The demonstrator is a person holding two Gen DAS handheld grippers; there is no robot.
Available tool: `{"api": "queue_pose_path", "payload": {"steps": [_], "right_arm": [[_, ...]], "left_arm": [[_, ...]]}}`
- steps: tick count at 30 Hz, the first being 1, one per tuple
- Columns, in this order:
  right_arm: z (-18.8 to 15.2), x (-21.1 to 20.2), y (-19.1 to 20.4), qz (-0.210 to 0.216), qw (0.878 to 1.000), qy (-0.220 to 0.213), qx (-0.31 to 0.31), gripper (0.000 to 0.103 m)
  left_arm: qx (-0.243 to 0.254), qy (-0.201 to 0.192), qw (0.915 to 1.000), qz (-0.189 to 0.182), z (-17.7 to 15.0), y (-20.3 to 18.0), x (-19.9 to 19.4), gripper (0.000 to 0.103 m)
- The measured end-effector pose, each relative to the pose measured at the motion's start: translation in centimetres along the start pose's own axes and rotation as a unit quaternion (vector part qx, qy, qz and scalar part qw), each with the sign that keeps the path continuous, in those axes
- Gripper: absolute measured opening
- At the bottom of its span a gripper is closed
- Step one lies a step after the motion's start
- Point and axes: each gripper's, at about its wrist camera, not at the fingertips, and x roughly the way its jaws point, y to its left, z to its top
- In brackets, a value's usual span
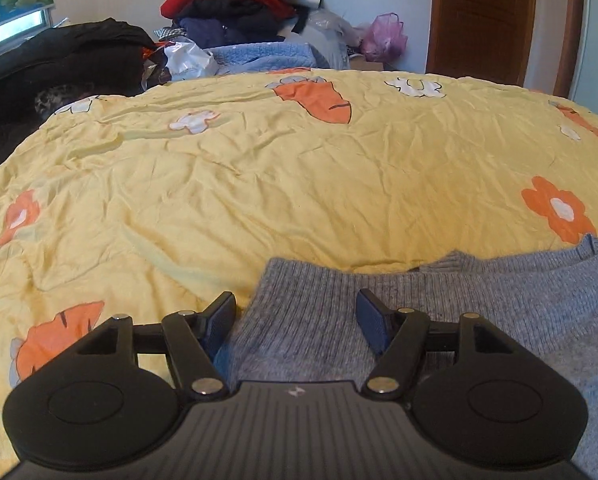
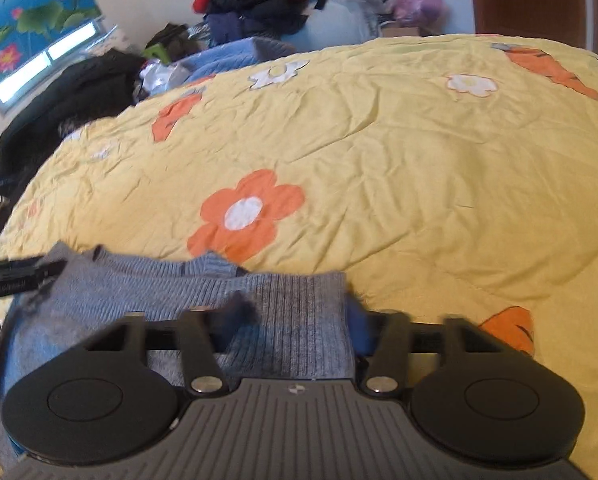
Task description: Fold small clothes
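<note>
A small grey-blue knit sweater (image 1: 479, 300) lies on a yellow bedspread (image 1: 299, 180) at the near edge. My left gripper (image 1: 295, 312) is open, its jaws either side of a ribbed sleeve cuff (image 1: 299, 288) lying on the bed. In the right wrist view the sweater (image 2: 147, 292) spreads to the left, and my right gripper (image 2: 295, 320) is open around the other ribbed cuff (image 2: 299, 304). The right view is blurred. The left gripper's tip (image 2: 23, 274) shows at the far left of that view.
The yellow bedspread has orange flowers (image 2: 247, 212) and carrot prints (image 1: 319, 98). A heap of clothes (image 1: 243, 4) stands beyond the bed's far side, with a black coat (image 1: 59, 56) at the left, a pink bag (image 1: 383, 38) and a brown door (image 1: 483, 16).
</note>
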Motion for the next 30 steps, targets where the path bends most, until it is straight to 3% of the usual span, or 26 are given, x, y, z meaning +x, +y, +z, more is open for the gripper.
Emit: {"api": "queue_pose_path", "payload": {"steps": [1,3,5,9,13,15,19,22,24,26,30], "right_arm": [[0.0,0.1,0.3,-0.006,1.000,-0.001,-0.011,0.020],[0.2,0.0,0.1,0.003,1.000,-0.007,-0.003,0.018],[0.2,-0.5,0.2,0.004,1.000,-0.025,-0.003,0.017],[0.7,-2.4,-0.2,-0.003,0.997,-0.074,0.013,0.016],[0.0,-0.6,-1.9,-0.013,0.998,-0.040,0.044,0.017],[-0.7,-0.4,-1.7,-0.009,0.998,-0.043,0.041,0.018],[-0.8,-1.3,-1.4,-0.017,0.996,-0.062,0.063,0.043],[-0.7,-3.4,0.1,-0.041,0.990,-0.122,0.051,0.043],[-0.7,-4.4,1.8,-0.024,0.989,-0.144,0.031,0.043],[-0.8,-3.7,3.6,-0.003,0.992,-0.124,0.007,0.043],[-2.3,0.5,5.0,-0.035,0.996,-0.069,-0.036,0.043]], "left_arm": [[0.000,0.000,1.0000,-0.008,0.2,0.0,0.0,0.050],[0.010,-0.005,0.9999,-0.006,0.4,-0.3,-0.3,0.011],[0.033,-0.015,0.9993,0.013,0.3,-1.0,-0.5,0.009],[0.025,-0.015,0.9995,0.015,0.2,-0.4,-0.6,0.009],[0.022,-0.012,0.9996,0.016,0.1,-0.3,-0.3,0.008],[0.026,-0.013,0.9994,0.019,0.0,-0.5,-0.3,0.008],[0.028,-0.013,0.9993,0.021,-0.1,-0.7,-0.3,0.008],[0.029,-0.014,0.9992,0.023,-0.1,-0.7,-0.3,0.008],[0.031,-0.016,0.9991,0.026,-0.2,-0.9,-0.3,0.008],[0.035,-0.018,0.9987,0.031,-0.2,-1.0,-0.3,0.008],[0.036,-0.029,0.9982,0.038,-0.3,-1.0,-0.7,0.007]]}}
